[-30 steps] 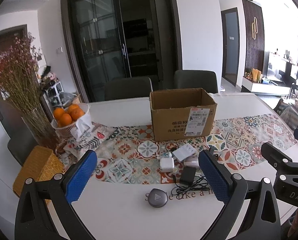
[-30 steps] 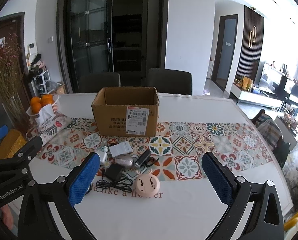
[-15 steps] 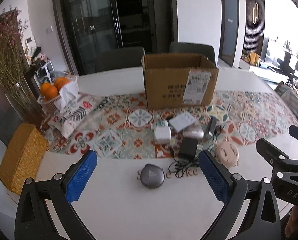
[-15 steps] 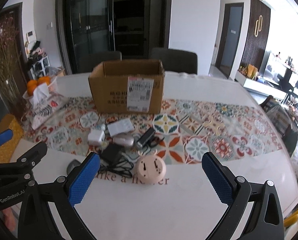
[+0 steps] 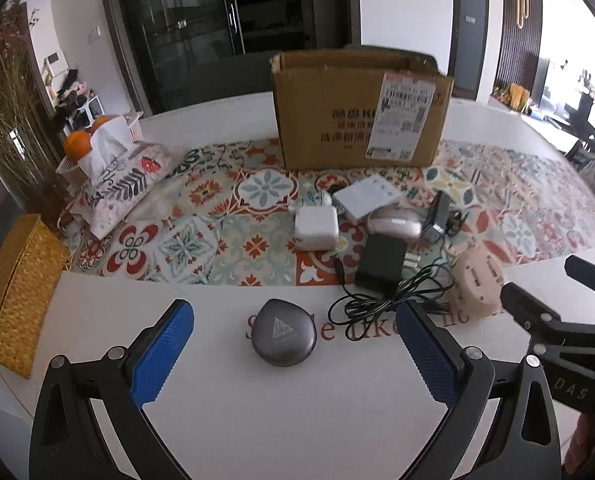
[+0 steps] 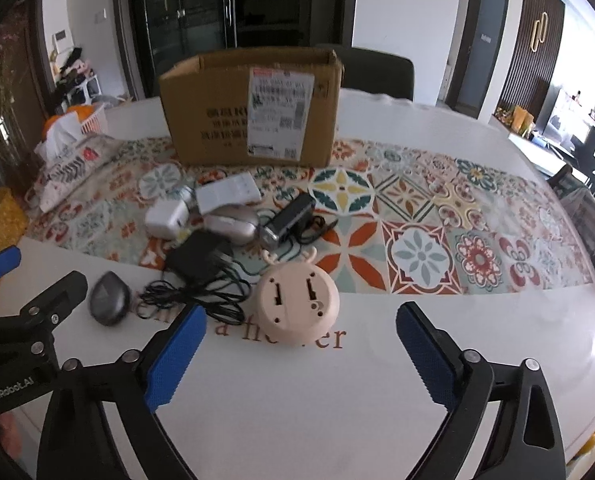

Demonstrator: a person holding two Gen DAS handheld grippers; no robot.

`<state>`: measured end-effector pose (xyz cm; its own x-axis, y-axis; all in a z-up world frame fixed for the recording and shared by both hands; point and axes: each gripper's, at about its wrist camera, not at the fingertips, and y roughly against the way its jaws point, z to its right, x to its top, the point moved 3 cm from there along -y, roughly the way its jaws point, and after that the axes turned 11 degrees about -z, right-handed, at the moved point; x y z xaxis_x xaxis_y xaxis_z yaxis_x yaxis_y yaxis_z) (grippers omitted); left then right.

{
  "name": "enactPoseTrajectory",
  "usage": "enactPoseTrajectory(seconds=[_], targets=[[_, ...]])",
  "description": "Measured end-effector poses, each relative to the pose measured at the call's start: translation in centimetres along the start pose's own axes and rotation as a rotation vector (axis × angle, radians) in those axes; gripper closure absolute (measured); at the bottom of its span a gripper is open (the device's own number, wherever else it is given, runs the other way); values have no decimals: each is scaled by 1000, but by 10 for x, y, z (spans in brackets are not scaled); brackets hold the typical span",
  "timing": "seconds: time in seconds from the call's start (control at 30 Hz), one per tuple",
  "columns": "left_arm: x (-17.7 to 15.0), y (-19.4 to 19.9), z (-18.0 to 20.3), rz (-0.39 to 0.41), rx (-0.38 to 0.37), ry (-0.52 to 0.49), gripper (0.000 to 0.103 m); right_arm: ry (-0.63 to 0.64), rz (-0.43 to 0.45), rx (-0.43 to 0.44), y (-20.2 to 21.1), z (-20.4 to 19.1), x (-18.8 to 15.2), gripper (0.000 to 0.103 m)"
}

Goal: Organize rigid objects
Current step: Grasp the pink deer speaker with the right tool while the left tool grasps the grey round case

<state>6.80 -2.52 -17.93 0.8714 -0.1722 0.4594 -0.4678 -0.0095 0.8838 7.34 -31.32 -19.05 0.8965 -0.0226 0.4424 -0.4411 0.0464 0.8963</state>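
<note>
**Both grippers over a cluster of small devices, nothing grasped**

Far left of the left gripper (image 5: 293,348) lies a woven yellow box (image 5: 17,292); beyond it sit a patterned tissue pouch (image 5: 117,188) and a basket of oranges (image 5: 83,140). The left gripper's jaws stand wide apart, released. Between its blue pads, just ahead, a grey rounded case (image 5: 283,332) with a triangle logo rests on the white table (image 5: 257,420), over brown lettering too covered to read. Further ahead on the tiled runner (image 5: 237,240) are a white charger cube (image 5: 315,226), a white flat box (image 5: 365,196), a silver mouse (image 5: 395,222), a black adapter (image 5: 381,266) with tangled cable, and a small dark camera-like device (image 5: 437,220). Behind them stands an open cardboard box (image 5: 357,116) with a shipping label and printed Chinese characters, blurred.

The right gripper (image 6: 299,354), marked "DAS" in the left view, is empty and its jaws are closing. A beige round device (image 6: 297,300), underside up, lies between and just ahead of its pads, untouched. The left gripper's body reads "GenRobot.AI".
</note>
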Motion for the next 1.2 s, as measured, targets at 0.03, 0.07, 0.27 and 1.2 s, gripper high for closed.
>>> enactPoseTrajectory(seconds=[0.03, 0.07, 0.27, 1.2], targets=[[0, -3, 1, -8, 3, 0, 0, -1, -7, 0, -4, 2, 0, 10], [0, -8, 2, -17, 4, 5, 0, -2, -18, 5, -10, 3, 1, 11], [-3, -31, 8, -55, 30, 9, 0, 24, -62, 43, -42, 4, 1, 18], [-9, -78, -4, -139, 58, 29, 1, 113, -94, 17, -96, -11, 9, 29]])
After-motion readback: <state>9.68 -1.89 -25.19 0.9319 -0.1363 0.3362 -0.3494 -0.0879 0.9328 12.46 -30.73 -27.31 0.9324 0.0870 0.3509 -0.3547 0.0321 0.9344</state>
